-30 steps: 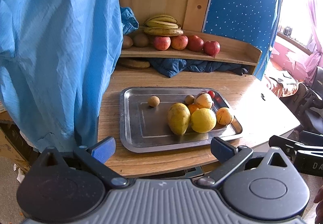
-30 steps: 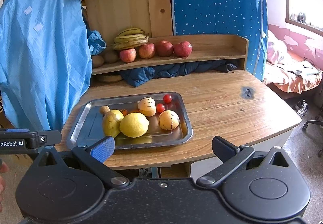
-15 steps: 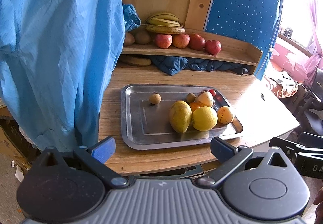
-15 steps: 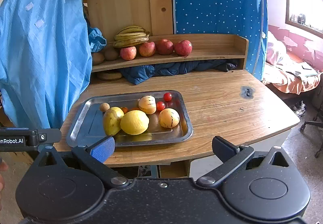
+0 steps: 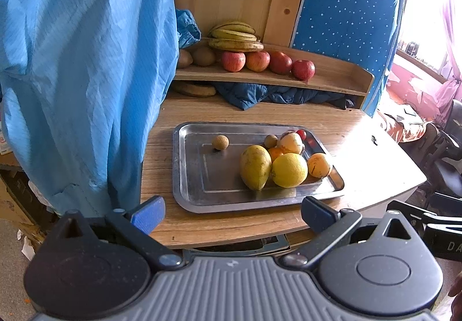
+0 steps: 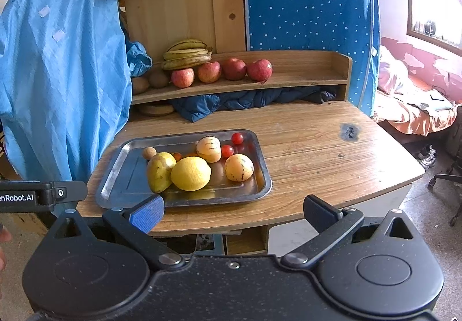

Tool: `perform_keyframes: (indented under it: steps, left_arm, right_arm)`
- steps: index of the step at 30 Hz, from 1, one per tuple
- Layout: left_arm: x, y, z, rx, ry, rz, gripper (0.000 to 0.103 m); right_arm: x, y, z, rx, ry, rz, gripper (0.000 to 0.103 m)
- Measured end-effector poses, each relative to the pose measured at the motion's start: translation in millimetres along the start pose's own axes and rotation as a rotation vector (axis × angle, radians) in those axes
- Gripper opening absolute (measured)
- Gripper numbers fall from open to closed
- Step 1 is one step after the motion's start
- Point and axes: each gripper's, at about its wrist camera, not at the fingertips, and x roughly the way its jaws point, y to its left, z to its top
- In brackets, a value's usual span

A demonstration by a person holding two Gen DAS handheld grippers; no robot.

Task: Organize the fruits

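- Left gripper (image 5: pixel 232 212): fingers spread wide, holding nothing, short of the counter (image 5: pixel 361 130) edge; its side in the right view reads "enRobot.AI".
- Steel tray (image 6: pixel 115 173) near the counter's front edge; mango (image 6: pixel 159 170), lemon (image 6: pixel 191 173) crowd its right half.
- Right gripper (image 6: pixel 234 209): fingers apart, empty; bare counter right of the tray.

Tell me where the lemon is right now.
The lemon sits in the metal tray on the table, near its front edge, touching the mango on its left, with a striped yellow fruit to its right.
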Motion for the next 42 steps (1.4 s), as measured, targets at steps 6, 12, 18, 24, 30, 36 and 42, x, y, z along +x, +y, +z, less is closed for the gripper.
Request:
perform_keyframes:
  steps: [6, 12, 18, 24, 30, 36, 42]
  left_arm:
    - [-3, -3, 0, 0.005, -0.004, 0.001, 0.102]
    - [-4, -5, 0, 0.001, -0.003, 0.008, 0.102]
    - [-4, -6, -1, 0.002, -0.001, 0.011, 0.102]
    - [-3, -9, -1, 0.001, 0.002, 0.015, 0.102]
    - [-2, -12, -1, -0.001, 0.006, 0.021, 0.102]
    - [0, -13, -1, -0.005, 0.010, 0.027, 0.102]
    - [2, -12, -1, -0.012, 0.014, 0.032, 0.102]
  right_arm:
    - [-2, -1, -2, 0.002, -0.001, 0.001, 0.102]
    - [-1, -2, -2, 0.002, 0.001, 0.006, 0.102]
    - [-1, -2, -2, 0.002, 0.003, 0.006, 0.102]
    - [1, -6, -2, 0.002, 0.008, 0.012, 0.102]
    - [2, -11, -1, 0.002, 0.011, 0.019, 0.102]
    - [5, -12, -1, 0.000, 0.014, 0.023, 0.102]
    - [7, -13, -1, -0.002, 0.018, 0.027, 0.102]
